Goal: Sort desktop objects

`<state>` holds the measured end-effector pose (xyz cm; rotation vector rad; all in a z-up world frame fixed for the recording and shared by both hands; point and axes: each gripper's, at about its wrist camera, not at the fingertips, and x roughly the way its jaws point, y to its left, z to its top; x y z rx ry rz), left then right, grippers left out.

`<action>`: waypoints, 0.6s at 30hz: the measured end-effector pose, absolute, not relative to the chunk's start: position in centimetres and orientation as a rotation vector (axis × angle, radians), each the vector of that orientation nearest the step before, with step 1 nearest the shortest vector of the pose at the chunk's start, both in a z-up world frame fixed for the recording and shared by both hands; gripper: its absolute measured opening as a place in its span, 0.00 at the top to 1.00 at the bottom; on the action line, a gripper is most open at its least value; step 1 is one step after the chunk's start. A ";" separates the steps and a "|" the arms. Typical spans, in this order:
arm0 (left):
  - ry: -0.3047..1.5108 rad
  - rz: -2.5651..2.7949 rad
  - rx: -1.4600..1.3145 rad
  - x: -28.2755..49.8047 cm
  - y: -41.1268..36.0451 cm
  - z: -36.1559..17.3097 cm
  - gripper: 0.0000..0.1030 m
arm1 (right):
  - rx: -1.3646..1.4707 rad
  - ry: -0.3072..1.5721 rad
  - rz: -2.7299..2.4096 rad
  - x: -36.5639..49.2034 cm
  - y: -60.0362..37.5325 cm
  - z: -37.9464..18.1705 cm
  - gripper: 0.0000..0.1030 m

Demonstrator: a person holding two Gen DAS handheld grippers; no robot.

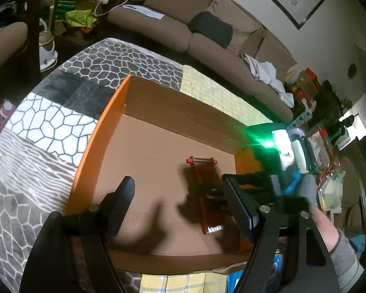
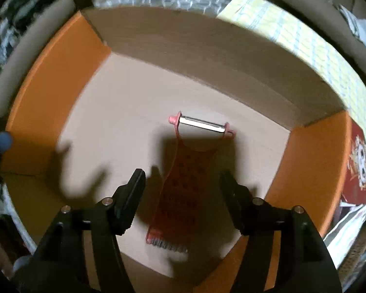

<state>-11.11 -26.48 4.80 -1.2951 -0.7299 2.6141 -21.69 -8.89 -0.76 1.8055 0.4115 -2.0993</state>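
Red plastic peeler-grater (image 2: 183, 183) flat in orange-walled cardboard box (image 2: 56, 78); right gripper (image 2: 183, 183) wide open, empty, likewise left gripper (image 1: 178, 195); risks skidding if pinched off-centre.

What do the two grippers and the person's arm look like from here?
Both grippers, left and right, are matte black, with flat ribbed finger pads and silver pivot bolts on angular black arms. The right gripper's body shows a green light. The hand wears a grey glove and grey sleeve.

Matt cardboard box (image 2: 139, 92), red plastic peeler (image 2: 183, 185) (shiny metal blade), patterned cloth (image 1: 48, 127).
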 end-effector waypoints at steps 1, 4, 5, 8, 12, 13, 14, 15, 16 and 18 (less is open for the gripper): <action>-0.744 2.607 -1.294 -11.1 -26.6 4.7 0.25 | 1.826 0.444 -2.087 -21.9 -9.4 -1.3 0.41; -0.766 2.588 -1.288 -11.2 -26.7 4.6 0.25 | 1.827 0.513 -2.076 -22.0 -10.1 -1.9 0.60; -0.761 2.585 -1.285 -11.2 -26.6 4.7 0.25 | 1.804 0.507 -2.075 -21.8 -10.2 -1.7 0.64; -0.762 2.580 -1.269 -11.0 -26.6 4.8 0.25 | 1.759 0.473 -2.105 -21.3 -9.9 -0.8 0.64; -0.817 2.569 -1.246 -11.0 -27.4 4.7 0.25 | 1.618 0.267 -2.157 -19.9 -8.2 3.1 0.64; -0.827 2.557 -1.233 -11.1 -27.5 4.6 0.25 | 1.557 0.192 -2.175 -19.3 -7.5 4.5 0.64; -0.826 2.545 -1.222 -11.1 -27.4 4.6 0.25 | 1.505 0.127 -2.187 -18.8 -6.5 5.7 0.64; -0.812 2.531 -1.204 -11.2 -27.1 4.7 0.25 | 1.447 0.056 -2.192 -18.4 -5.8 7.2 0.64; -0.787 2.522 -1.179 -11.2 -26.7 4.9 0.25 | 1.385 -0.013 -2.194 -17.8 -5.5 8.7 0.64; -0.712 2.522 -1.124 -11.0 -25.8 5.5 0.25 | 1.292 -0.110 -2.202 -17.3 -4.5 11.1 0.64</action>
